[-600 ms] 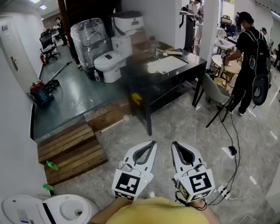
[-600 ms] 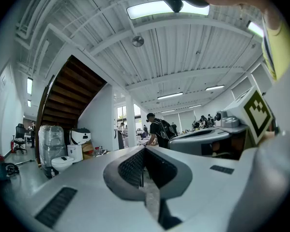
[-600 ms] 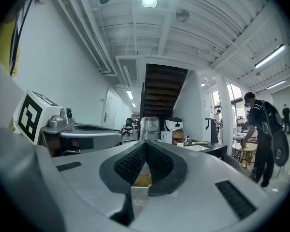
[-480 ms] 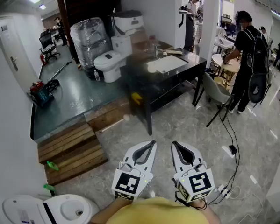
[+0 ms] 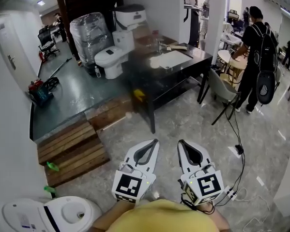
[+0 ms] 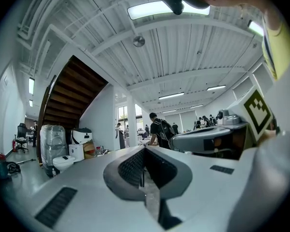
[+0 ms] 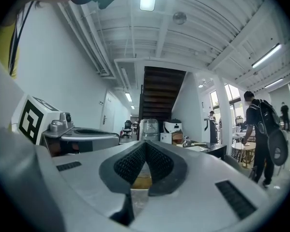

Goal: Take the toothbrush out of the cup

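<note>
Both grippers are held side by side low in the head view, far from the black table (image 5: pixel 186 66). My left gripper (image 5: pixel 155 142) has its jaws pressed together with nothing between them, and so does my right gripper (image 5: pixel 180 143). The table carries a white basin (image 5: pixel 170 59), with small items behind it (image 5: pixel 157 42) too small to tell a cup or toothbrush. In the left gripper view the shut jaws (image 6: pixel 144 150) point at the distant room. In the right gripper view the shut jaws (image 7: pixel 145 144) face the table (image 7: pixel 210 149).
Wooden pallet steps (image 5: pixel 72 149) lie left of my path. White toilets (image 5: pixel 108 57) and a wrapped bundle (image 5: pixel 89 35) stand beyond. A grey chair (image 5: pixel 221 93), floor cables (image 5: pixel 239 151) and a person with a backpack (image 5: pixel 258 57) are to the right. Another toilet (image 5: pixel 48 216) sits bottom left.
The head view has shifted slightly, so the table and room sit a little higher and further left. Both grippers stay shut, side by side.
</note>
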Tool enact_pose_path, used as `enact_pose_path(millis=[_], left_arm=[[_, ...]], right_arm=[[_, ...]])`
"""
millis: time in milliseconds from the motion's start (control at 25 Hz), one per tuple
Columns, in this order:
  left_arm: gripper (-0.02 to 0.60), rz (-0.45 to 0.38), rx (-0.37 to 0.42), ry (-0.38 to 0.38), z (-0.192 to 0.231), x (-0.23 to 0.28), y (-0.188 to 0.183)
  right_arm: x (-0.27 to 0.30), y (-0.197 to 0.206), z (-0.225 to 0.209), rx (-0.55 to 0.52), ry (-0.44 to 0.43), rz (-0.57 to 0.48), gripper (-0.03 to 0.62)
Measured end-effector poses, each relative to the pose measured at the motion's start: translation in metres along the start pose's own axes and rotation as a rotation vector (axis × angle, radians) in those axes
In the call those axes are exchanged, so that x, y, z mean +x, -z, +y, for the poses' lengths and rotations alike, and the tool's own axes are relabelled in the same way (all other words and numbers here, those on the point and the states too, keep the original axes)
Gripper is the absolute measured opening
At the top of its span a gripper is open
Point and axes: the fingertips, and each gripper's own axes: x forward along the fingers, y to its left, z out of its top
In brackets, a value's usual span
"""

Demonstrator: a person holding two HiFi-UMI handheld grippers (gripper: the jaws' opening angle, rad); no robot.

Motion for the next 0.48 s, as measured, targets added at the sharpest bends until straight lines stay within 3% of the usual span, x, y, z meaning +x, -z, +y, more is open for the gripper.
enact_pose_path(millis=[480], left_arm=[[0.009,0.032,-0.013,-0.048,0.013,0.02,0.018]], right_arm=[[0.015,0.014,-0.02,-0.001,-0.04,0.023,0.017]])
